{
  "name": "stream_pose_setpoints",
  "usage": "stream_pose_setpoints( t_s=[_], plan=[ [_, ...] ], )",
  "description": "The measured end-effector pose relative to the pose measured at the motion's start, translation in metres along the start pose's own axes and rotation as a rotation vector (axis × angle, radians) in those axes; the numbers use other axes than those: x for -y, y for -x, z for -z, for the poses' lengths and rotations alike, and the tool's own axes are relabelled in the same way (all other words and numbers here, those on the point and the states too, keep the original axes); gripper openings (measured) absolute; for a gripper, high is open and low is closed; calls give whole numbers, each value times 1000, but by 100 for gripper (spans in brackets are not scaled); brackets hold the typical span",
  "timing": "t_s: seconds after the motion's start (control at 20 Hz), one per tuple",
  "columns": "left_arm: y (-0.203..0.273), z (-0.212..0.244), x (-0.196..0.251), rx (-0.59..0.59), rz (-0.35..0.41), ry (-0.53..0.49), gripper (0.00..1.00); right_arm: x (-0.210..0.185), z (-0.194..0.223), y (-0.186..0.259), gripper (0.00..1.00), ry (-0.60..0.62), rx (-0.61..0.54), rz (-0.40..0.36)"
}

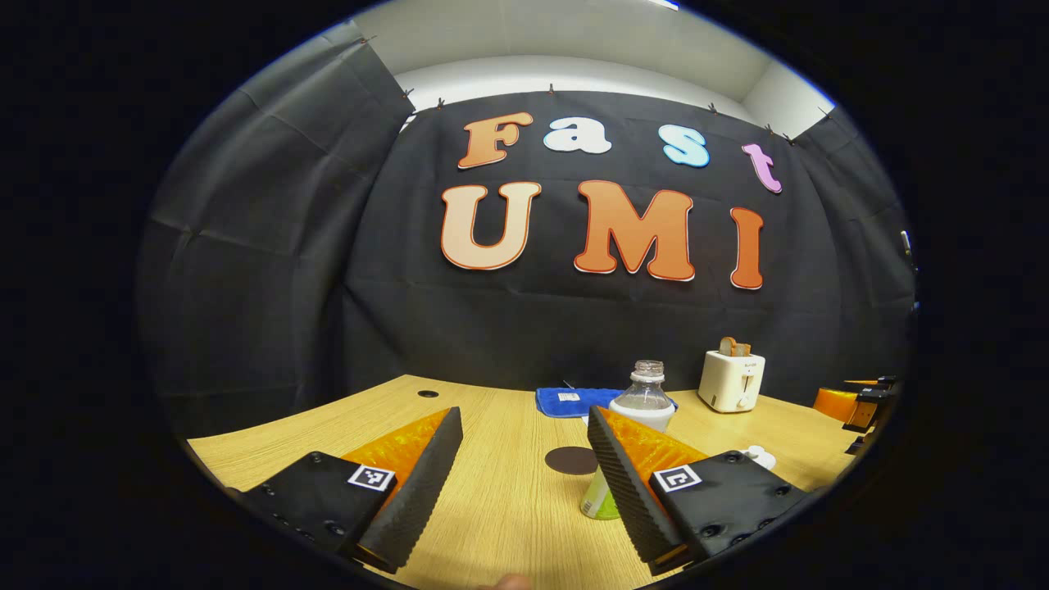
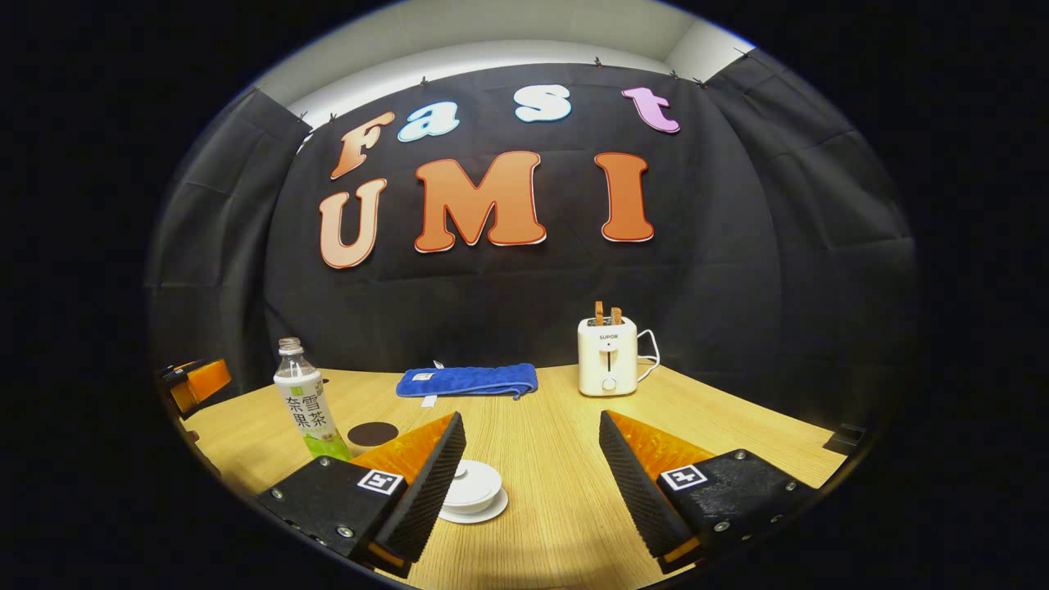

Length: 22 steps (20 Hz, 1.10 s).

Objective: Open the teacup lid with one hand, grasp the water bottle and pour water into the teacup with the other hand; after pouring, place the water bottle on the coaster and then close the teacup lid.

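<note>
Left gripper view: left gripper (image 1: 524, 434) above wooden table (image 1: 508, 508), jaws wide apart, holding nothing. Water bottle (image 1: 633, 426) upright, long axis vertical, uncapped neck pointing up, partly behind one finger. Dark round coaster (image 1: 571, 460) just beside bottle. Blue towel (image 1: 574, 401) behind; white toaster (image 1: 732, 380) farther back.

Right gripper view: right gripper (image 2: 531, 438) jaws wide apart, empty. Bottle (image 2: 305, 403) upright, mouth up, label printed with characters, too small to make out. Coaster (image 2: 372, 433) next to it. White teacup (image 2: 473, 489) on saucer, lid on, partly behind one finger. Toaster (image 2: 608, 356) holds toast, small front lettering.
</note>
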<state>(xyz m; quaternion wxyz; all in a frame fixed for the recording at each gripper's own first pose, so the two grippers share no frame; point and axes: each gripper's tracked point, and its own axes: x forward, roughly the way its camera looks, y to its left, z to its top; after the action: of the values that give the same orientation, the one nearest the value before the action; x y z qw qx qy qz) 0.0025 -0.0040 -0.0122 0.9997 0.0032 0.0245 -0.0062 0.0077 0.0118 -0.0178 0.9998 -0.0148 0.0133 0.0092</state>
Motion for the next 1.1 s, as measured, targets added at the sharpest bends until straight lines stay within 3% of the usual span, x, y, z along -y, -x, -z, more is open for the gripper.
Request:
stream_pose_setpoints(
  t_s=[0.65, 1.0, 1.1],
  plan=[
    [-1, 8, -1, -32, 9, -16, 99, -55, 33, -32, 98, 63, -95, -87],
    [-5, 19, -10, -61, -14, -8, 99, -66, 57, -50, 99, 65, -182, -83],
    [-5, 21, -14, -66, -20, -2, 99, -69, 63, -52, 94, 88, -197, -85]
  ],
)
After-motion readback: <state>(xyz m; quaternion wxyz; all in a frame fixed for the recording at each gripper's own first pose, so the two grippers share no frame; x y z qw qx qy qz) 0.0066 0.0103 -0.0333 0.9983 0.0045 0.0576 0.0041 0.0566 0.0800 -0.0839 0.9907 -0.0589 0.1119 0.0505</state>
